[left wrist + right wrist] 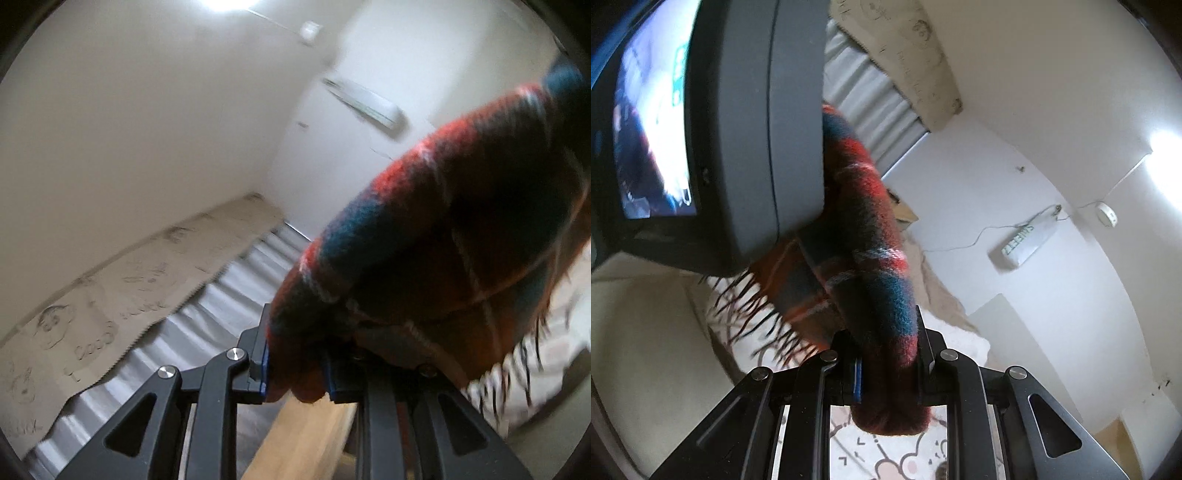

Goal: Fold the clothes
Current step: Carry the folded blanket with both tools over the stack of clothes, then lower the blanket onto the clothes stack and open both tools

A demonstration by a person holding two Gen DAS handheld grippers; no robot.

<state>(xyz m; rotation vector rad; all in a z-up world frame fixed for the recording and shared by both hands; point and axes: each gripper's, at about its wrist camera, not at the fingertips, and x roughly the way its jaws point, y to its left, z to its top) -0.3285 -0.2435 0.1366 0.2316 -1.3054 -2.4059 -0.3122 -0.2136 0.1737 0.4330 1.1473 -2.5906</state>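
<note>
A red, teal and white plaid scarf (436,236) is clamped at one bunched end by the left gripper (295,365) and at the other by the right gripper (888,369), held aloft between them, while no writing can be read reliably.

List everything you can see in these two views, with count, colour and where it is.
Red, teal and dark plaid fringed woollen scarf: one, held up between both tools.
Grey pleated curtain: one, along the wall.
Beige printed cloth with cartoon drawings: one, over the curtain.
White wall-mounted unit: one, on the white wall.
Cartoon-print sheet: one, below the right tool.
Left tool: one, black with blue pads, shut on the scarf.
Right tool: one, black, shut on the scarf.
</note>
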